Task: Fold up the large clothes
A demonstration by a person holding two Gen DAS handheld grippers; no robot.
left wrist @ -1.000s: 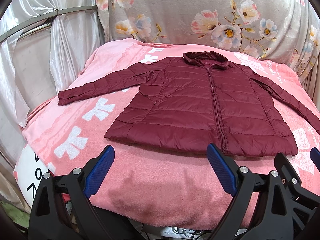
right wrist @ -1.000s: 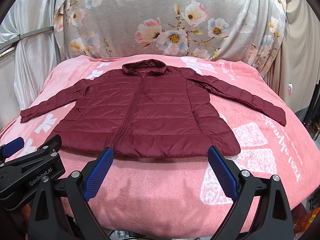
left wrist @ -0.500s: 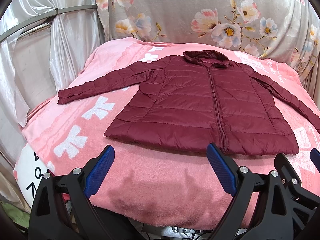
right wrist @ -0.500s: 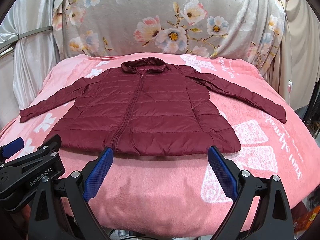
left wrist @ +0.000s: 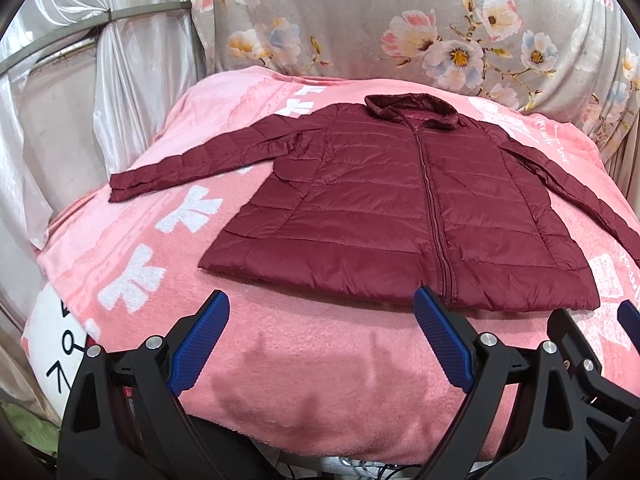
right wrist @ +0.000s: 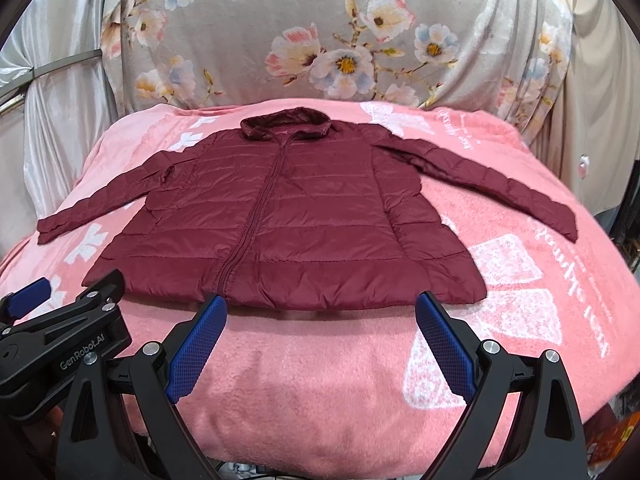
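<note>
A maroon quilted puffer jacket (left wrist: pixel 400 208) lies flat and zipped on a pink blanket (left wrist: pixel 312 368), collar away from me and both sleeves spread out; it also shows in the right wrist view (right wrist: pixel 288 216). My left gripper (left wrist: pixel 320 340) is open and empty, hovering just short of the hem near its left half. My right gripper (right wrist: pixel 320 340) is open and empty, just short of the hem near its right half. The left gripper shows at the lower left of the right wrist view (right wrist: pixel 60 344).
The pink blanket (right wrist: pixel 520 320) covers a raised, rounded surface that drops off at the front and sides. A floral cloth (right wrist: pixel 340 40) hangs behind it. White curtains and a metal rail (left wrist: pixel 100 20) stand at the left.
Both grippers have moved slightly forward and closer to the jacket's hem. The jacket has not moved.
</note>
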